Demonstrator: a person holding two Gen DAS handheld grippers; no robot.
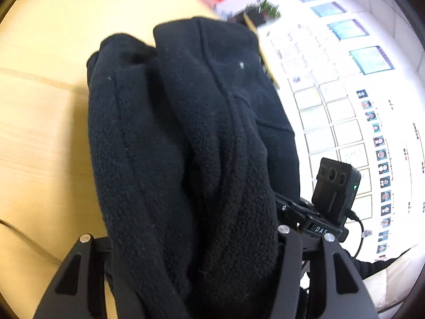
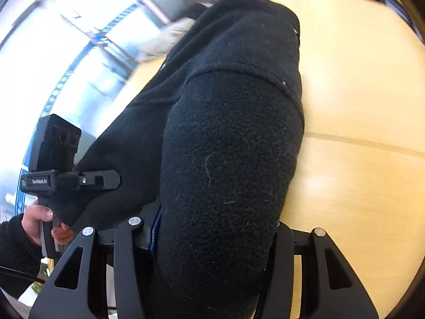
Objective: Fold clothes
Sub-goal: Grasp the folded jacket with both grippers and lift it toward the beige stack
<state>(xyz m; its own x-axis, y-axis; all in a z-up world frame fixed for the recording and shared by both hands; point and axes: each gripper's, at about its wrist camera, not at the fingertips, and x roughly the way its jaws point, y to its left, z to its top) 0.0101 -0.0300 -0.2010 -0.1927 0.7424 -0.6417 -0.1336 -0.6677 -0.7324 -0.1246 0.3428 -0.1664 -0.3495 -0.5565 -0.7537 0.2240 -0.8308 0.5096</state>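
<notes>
Both my grippers, left [image 1: 196, 265] & right [image 2: 212, 252], clamped the black fleece [image 1: 186, 138], held above pale wood table [image 1: 39, 133]. Wall w/ photo rows [image 1: 382, 159] behind; windows [image 2: 66, 66] opp.

Both wrist views close on black fleece [image 1: 186, 138], facing outward over wooden table [image 1: 47, 53]; both share these.

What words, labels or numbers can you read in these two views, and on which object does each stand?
"DAS": white letters on the black mount bar under the small black camera box, cut off by the bar's edge.
Black clamp label beside the black fleece garment: mirrored and too blurred to read.
Wall posters and portrait captions: too small to read.
</notes>
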